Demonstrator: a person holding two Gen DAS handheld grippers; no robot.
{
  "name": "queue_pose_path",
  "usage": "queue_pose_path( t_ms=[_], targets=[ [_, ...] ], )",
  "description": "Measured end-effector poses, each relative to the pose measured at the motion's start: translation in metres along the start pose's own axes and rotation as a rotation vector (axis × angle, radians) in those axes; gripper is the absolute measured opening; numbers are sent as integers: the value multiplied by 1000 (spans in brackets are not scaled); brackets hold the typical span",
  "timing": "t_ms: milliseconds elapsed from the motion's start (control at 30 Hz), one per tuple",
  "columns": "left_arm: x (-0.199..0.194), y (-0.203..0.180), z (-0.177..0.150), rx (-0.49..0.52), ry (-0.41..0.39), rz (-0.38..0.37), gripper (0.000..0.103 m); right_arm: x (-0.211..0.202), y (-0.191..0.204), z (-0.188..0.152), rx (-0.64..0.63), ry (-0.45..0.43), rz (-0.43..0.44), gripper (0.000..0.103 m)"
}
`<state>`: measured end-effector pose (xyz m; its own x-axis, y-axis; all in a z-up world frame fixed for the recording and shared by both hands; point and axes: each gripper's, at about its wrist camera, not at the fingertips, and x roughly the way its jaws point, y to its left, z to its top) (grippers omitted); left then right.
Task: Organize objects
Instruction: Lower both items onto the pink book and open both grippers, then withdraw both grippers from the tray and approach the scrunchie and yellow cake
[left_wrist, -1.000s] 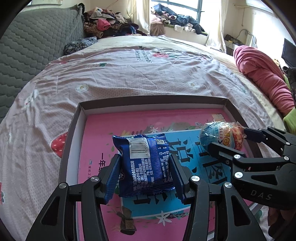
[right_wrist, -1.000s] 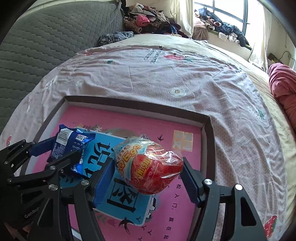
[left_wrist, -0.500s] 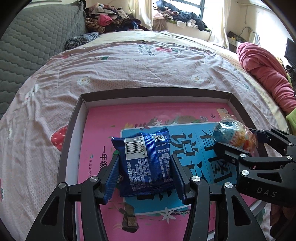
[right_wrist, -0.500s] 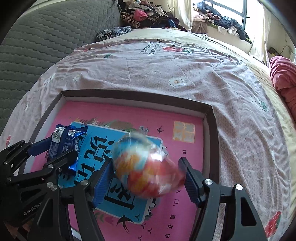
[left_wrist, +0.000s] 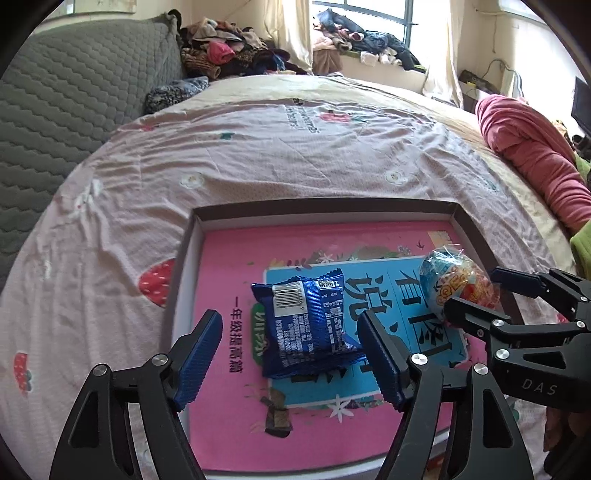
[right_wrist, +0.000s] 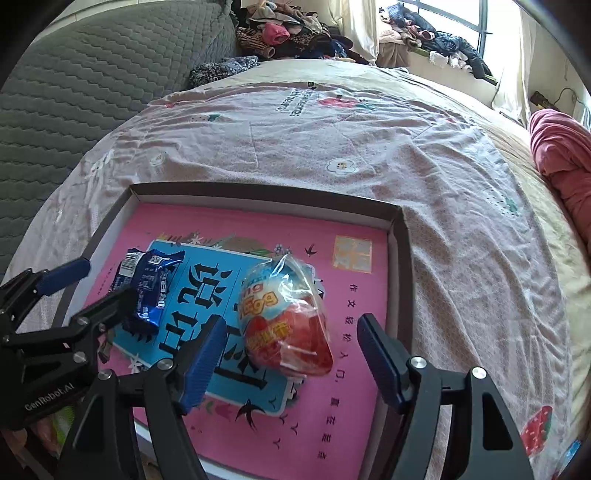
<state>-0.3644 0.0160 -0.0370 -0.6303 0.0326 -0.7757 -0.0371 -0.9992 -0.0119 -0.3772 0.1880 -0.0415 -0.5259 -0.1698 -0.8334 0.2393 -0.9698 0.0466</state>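
Both tools gape wide: left tool around the packet, right tool around the egg at 3 o'clock in the box.

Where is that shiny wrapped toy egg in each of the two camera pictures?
Left wrist view: the wrapped egg sits at the right side, on the pink book, partly behind the other tool's black arm.
Right wrist view: the egg lies near the centre, between the open jaws, touching neither.
Shared landmark: the blue snack packet, lying on the book to the egg's left in both views.
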Motion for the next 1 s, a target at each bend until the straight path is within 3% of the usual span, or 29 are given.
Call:
queue_pose_path(
  t_ms=[567, 1000],
  targets=[
    [-106, 6, -13, 4, -101, 19, 82, -111, 23, -18, 10, -121, 26, 84],
    [-189, 0, -35, 9, -163, 8, 83, -203, 40, -54, -23, -208, -29, 90]
  ],
)
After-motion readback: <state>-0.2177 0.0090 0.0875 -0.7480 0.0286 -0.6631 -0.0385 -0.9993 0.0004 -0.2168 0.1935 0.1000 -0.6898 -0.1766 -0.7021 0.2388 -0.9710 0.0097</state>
